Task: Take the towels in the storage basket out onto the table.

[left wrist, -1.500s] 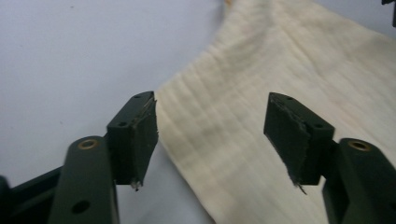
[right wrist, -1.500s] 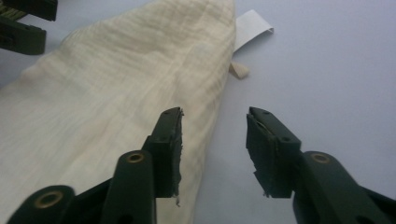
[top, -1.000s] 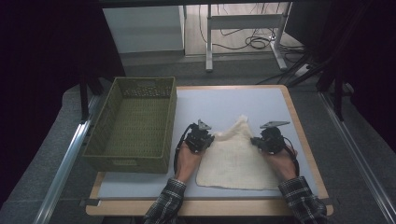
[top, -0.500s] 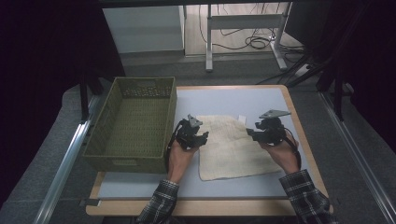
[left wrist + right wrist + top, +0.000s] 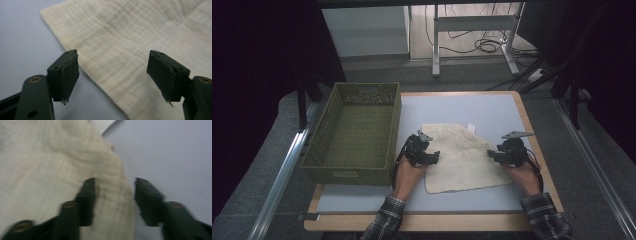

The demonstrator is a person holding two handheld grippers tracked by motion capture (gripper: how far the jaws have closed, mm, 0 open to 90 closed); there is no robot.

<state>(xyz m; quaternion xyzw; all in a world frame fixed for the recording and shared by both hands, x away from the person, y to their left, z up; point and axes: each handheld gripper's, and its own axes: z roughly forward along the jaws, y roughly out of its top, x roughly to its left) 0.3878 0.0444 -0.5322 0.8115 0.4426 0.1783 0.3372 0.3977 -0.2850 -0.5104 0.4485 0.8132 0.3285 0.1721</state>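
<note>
From the high view, a cream cloth [image 5: 462, 157] lies flat on the bench [image 5: 492, 107], right of the green woven basket [image 5: 354, 132] at the left edge; a small white tab at the cloth's far edge is too small to identify. The left gripper [image 5: 428, 156] sits at the cloth's left edge, the right gripper [image 5: 493, 154] at its right edge, and their jaws are hard to judge from here. Half a second ago the cloth was more bunched between the grippers; it is now spread wider. In the left gripper view, the jaws stand wide apart over the cloth's [image 5: 140, 42] edge, gripping nothing. The right gripper view is blurred: jaws apart, straddling the cloth's [image 5: 50, 170] rumpled edge, unclamped.
</note>
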